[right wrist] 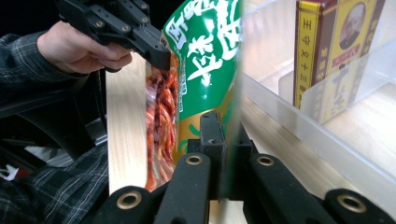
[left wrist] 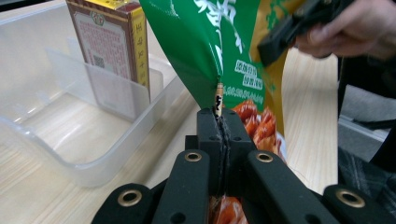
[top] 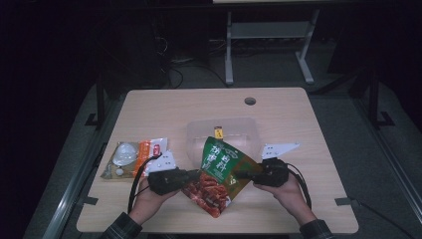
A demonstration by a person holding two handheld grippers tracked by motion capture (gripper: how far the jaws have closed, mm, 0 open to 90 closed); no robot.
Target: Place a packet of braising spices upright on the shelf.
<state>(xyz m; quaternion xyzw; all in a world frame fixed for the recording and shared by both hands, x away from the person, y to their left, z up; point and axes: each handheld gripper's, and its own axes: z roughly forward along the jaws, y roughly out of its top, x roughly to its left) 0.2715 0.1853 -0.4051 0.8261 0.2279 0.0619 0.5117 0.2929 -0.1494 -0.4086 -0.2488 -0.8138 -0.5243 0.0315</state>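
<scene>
Gripping opposite edges of a sauce pouch (top: pixel 219 172), the left tool (top: pixel 191 175) and right tool (top: pixel 242 175) are both clamped tight on it, holding it above the counter's (top: pixel 298 119) near edge, just in front of a clear bin (top: pixel 194 137) with a box (top: pixel 219 132) inside. A thin pinch on slick film could slip, dropping one side. Green above, the glossy pouch shows red crayfish below, with a yellow right edge.
</scene>
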